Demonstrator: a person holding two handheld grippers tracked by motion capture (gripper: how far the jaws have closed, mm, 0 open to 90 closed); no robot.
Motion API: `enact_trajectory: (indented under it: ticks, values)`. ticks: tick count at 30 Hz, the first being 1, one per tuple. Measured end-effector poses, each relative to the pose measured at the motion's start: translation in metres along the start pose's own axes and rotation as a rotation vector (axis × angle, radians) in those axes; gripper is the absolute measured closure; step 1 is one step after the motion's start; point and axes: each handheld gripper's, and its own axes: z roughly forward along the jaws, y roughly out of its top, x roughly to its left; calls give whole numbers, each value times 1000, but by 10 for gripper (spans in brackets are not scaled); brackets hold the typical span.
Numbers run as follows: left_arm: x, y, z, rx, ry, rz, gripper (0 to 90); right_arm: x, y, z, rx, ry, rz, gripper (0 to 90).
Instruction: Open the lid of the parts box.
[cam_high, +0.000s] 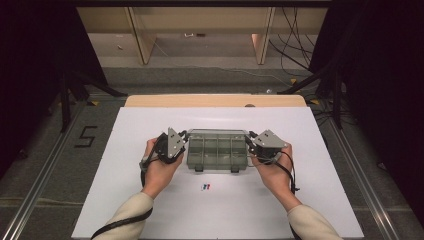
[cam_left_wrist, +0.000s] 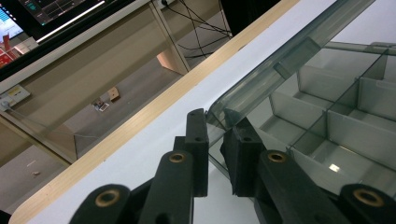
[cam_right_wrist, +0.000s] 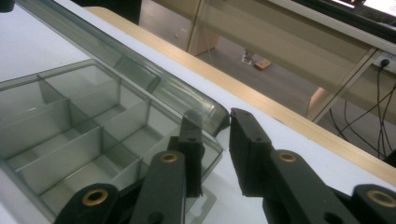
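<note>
Here, left gripper: black jaws drawn close at the near left corner of the compartment box, one jaw outside and one inside the wall; pressing or only flanking, could not tell. Right gripper: likewise at the right end wall, one jaw inside the box, the other outside with a sliver of daylight before the corner; clamped or not, could not tell. From the high view, left gripper and right gripper sat at the two short ends, each topped by a grey three-cornered plate, each carried by a hand with a beige sleeve and a trailing black cable.

Box: clear smoky grey plastic, rectangular with rounded corners, split by thin upright dividers into small bins, lid swung open on the far side, two latch tabs on the near edge. Lay at the middle of the white board.

Near the box on the board, a small coloured mark. Far edge: pale wooden table, smooth. Beyond: grey floor, wooden panels, loose black cables, a "5" marked on the floor at left.
</note>
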Motion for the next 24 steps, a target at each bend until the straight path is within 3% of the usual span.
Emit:
enact_trajectory:
  ticks: [24]
  values:
    - [7,5,5,-21,8,-52,828,-4,4,4,-6,-24,34,810]
